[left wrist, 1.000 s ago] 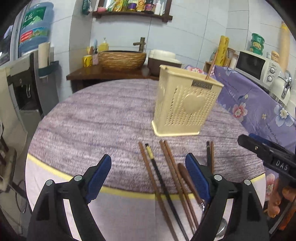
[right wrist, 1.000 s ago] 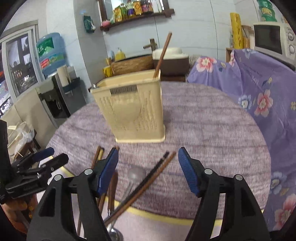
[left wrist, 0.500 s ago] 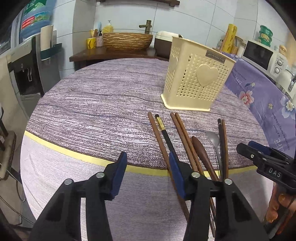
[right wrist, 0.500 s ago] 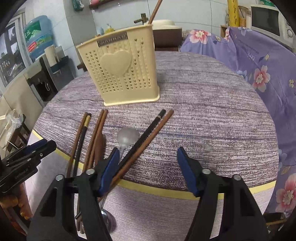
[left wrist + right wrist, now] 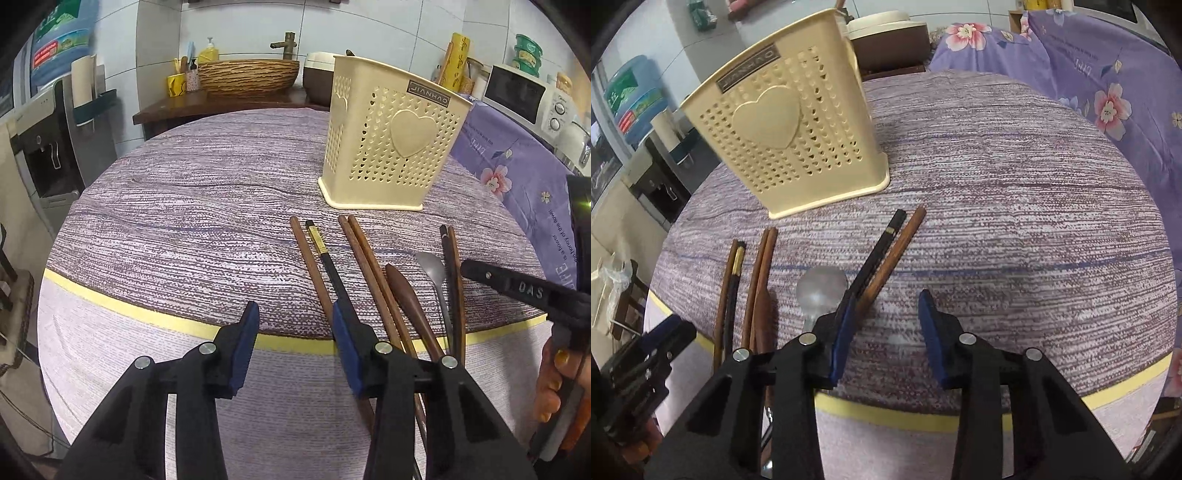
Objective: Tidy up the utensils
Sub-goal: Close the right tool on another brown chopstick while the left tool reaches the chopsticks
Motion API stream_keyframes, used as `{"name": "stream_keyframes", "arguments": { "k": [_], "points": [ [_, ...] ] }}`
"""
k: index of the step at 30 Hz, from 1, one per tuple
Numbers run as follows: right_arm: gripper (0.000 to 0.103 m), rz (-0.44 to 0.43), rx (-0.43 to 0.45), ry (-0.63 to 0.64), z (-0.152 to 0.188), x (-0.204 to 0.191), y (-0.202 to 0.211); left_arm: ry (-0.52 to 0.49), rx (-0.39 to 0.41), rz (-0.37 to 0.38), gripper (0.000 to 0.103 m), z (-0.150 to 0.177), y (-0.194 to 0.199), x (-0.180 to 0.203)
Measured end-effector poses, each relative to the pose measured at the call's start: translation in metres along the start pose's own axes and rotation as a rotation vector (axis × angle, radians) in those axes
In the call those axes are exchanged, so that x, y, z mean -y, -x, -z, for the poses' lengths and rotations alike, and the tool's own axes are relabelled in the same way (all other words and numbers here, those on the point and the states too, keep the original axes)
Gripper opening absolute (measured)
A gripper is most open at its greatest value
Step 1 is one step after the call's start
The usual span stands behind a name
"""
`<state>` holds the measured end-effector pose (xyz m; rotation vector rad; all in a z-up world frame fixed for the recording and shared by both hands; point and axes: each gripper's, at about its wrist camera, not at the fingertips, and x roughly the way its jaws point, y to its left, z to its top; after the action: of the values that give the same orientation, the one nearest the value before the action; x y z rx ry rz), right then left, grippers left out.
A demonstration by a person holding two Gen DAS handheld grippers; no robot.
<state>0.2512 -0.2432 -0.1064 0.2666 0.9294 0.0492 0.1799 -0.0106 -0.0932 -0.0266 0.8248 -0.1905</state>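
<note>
I am only starting: with my left gripper (image 5: pixel 293 339) and right gripper (image 5: pixel 886 332) both narrowing on nothing, the chopsticks (image 5: pixel 364 258) and spoon (image 5: pixel 434 269) are lying on the table (image 5: pixel 184 221) before the cream holder (image 5: pixel 391 140).

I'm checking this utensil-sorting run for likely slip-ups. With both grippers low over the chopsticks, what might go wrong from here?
1. Both grippers' jaws have just been closing with nothing between them; the left gripper sits left of the brown chopstick and may shut on air.
2. The right gripper likewise sits beside the black chopstick, with its left finger above it.
3. The chopsticks lie tight together, so a grab could drag a neighbour.
</note>
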Motion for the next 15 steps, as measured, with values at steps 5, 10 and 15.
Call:
{"name": "stream_keyframes", "arguments": {
  "k": [5,10,15],
  "points": [
    [0.027,0.049,-0.023,-0.017,-0.015,-0.002,-0.013,0.001,0.007,-0.008,0.042,-0.005,-0.001,-0.002],
    [0.017,0.089,-0.02,-0.025,-0.027,-0.001,-0.022,-0.002,0.004,-0.008,0.042,-0.005,-0.003,-0.003],
    [0.015,0.098,-0.026,-0.044,-0.038,-0.005,-0.03,-0.01,-0.002,-0.009,0.042,-0.008,-0.007,-0.002]
  ]
}}
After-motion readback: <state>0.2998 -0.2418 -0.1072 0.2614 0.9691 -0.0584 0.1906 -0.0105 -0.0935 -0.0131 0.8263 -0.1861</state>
